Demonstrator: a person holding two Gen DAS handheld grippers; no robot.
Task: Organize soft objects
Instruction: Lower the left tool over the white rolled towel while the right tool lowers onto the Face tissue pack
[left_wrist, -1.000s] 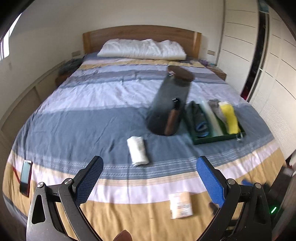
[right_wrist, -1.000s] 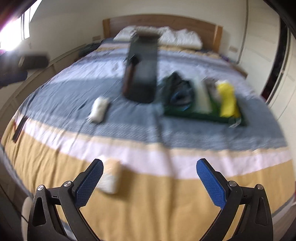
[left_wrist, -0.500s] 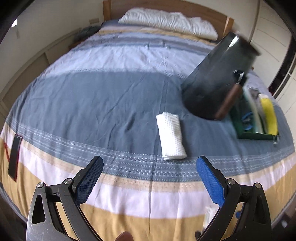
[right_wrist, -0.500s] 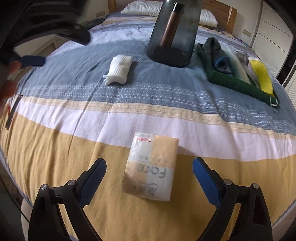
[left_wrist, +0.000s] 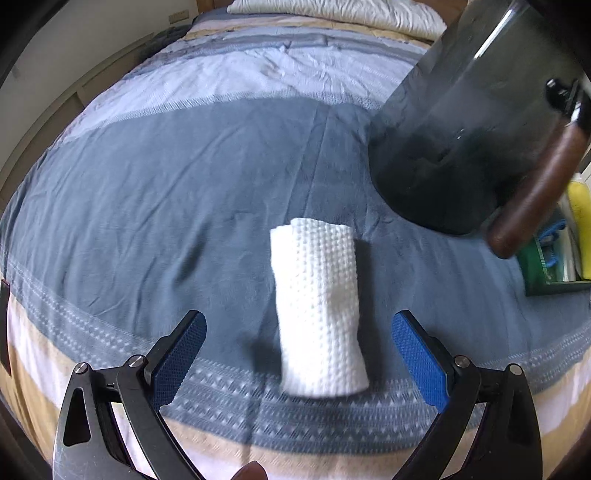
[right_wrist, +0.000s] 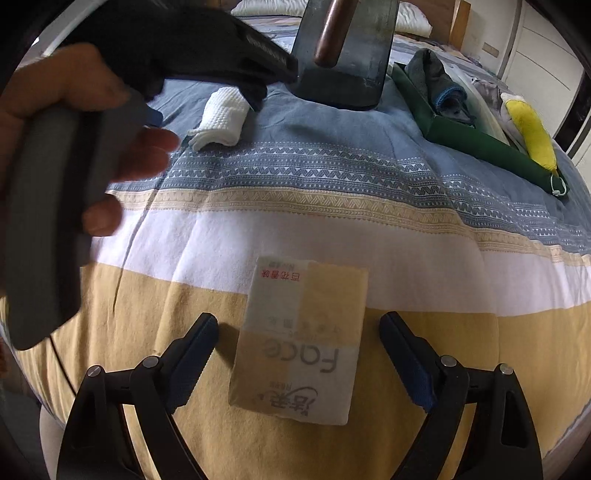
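Broadly, the striped bedspread (right_wrist: 332, 229) filled both views and carried everything else. On its grey-blue band stood a tall dark translucent container (left_wrist: 476, 122) with a brown wooden handle (left_wrist: 535, 192); what it held could not be made out through the smoky wall. Beside it lay a green tray (right_wrist: 476, 140) holding a dark grey cloth with blue trim (right_wrist: 439, 85), a pale rolled item and a yellow soft piece (right_wrist: 532, 136) at its far side. The tissue pack (right_wrist: 303, 343) lay flat on the yellow band, between the spread fingers of the right gripper (right_wrist: 299, 354), untouched. The rolled white towel (left_wrist: 317, 310) lay on the grey-blue band near the container, its near end between the wide-apart fingers of the left gripper (left_wrist: 299, 354), not yet clasped.
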